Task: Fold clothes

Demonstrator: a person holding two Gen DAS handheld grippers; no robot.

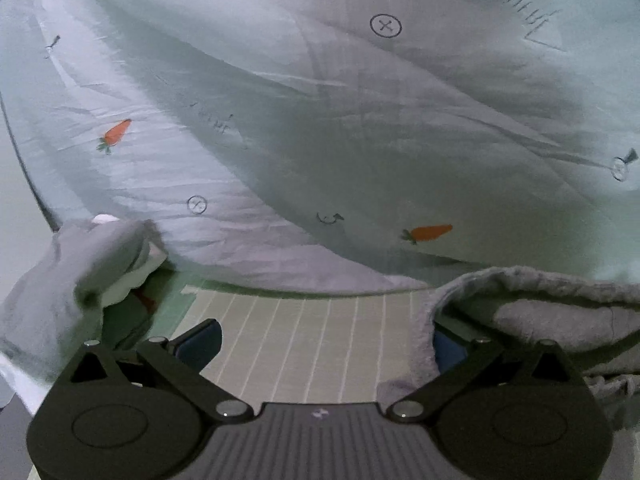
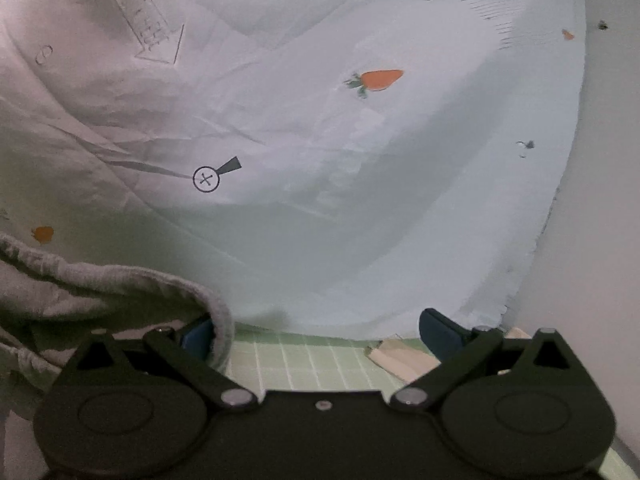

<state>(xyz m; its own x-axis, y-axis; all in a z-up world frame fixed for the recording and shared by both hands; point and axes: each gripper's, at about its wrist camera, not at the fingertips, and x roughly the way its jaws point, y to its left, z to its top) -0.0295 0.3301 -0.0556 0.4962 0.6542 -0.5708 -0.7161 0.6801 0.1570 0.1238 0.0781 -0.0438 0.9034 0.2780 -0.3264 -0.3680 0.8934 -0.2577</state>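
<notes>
A grey garment [image 1: 540,312] lies bunched at the right of the left wrist view, with another grey fold [image 1: 60,280] at the left. My left gripper [image 1: 324,340] is open; the grey cloth drapes over its right finger [image 1: 448,352]. In the right wrist view the same grey garment [image 2: 100,292] lies at the left and covers the left finger [image 2: 198,338] of my right gripper [image 2: 320,336], which is open. Neither gripper is closed on the cloth.
A pale blue quilt with carrot prints [image 1: 320,120] fills the background of both views [image 2: 360,160]. A green grid mat [image 1: 312,340] lies under the grippers [image 2: 304,364]. A beige paper piece [image 2: 396,360] lies on the mat. A white wall [image 2: 600,240] stands at the right.
</notes>
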